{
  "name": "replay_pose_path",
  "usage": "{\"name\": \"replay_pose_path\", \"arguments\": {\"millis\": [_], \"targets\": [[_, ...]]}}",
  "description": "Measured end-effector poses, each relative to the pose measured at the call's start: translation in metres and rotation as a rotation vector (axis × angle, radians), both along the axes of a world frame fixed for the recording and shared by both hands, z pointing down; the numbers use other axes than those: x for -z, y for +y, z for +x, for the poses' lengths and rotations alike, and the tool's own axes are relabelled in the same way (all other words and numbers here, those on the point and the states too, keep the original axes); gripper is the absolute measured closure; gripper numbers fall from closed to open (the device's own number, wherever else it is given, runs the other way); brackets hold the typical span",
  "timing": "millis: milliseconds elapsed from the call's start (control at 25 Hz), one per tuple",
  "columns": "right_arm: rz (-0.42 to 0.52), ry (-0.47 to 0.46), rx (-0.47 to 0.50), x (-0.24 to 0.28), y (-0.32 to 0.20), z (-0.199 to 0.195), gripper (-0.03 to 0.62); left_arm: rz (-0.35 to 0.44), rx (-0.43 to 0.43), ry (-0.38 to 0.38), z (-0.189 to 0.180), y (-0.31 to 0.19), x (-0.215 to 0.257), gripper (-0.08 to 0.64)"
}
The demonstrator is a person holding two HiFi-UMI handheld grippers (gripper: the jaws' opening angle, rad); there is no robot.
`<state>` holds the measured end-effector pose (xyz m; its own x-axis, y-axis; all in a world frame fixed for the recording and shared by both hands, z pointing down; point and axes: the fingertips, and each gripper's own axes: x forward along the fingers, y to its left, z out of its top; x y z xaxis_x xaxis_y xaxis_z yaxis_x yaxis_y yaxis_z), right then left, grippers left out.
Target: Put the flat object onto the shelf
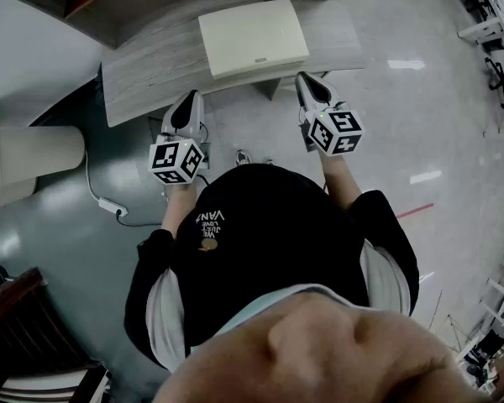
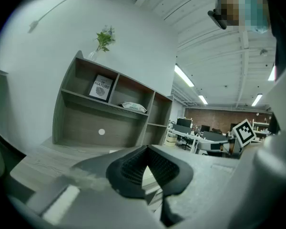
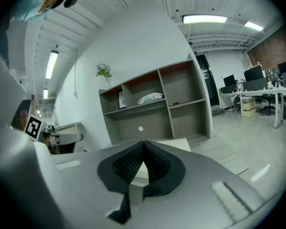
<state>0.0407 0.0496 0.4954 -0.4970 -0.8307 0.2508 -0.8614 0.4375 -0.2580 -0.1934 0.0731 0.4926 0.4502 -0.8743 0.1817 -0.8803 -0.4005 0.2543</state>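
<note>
My left gripper (image 1: 188,101) and right gripper (image 1: 307,81) sit closed, empty, by the desk (image 1: 143,89) front edge; I'd spread both, then squeeze the flat box (image 1: 252,36) evenly.

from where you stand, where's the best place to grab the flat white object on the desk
Probably by its left and right edges, one gripper on each, coming in from the near side of the desk. The flat white object lies flat, wide and thin, so one jaw pair likely can't span it. The left gripper and right gripper are shut and must open first.
</note>
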Motion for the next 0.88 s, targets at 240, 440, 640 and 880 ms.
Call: {"name": "replay_pose_path", "arguments": {"millis": [240, 440, 640, 880], "targets": [[0.053, -0.067, -0.066, 0.010, -0.007, -0.005, 0.594, 0.022, -0.029, 0.003, -0.016, -0.010, 0.001, 0.560], [0.045, -0.082, -0.100, 0.011, -0.006, -0.007, 0.594, 0.031, -0.073, 0.017, -0.026, -0.018, 0.000, 0.560], [0.045, -0.092, -0.116, 0.016, -0.012, -0.004, 0.594, 0.025, -0.076, 0.035, -0.028, -0.027, 0.000, 0.560], [0.028, -0.080, -0.106, 0.009, -0.032, 0.005, 0.594, 0.006, -0.044, 0.036, -0.024, -0.042, -0.007, 0.560]]}}
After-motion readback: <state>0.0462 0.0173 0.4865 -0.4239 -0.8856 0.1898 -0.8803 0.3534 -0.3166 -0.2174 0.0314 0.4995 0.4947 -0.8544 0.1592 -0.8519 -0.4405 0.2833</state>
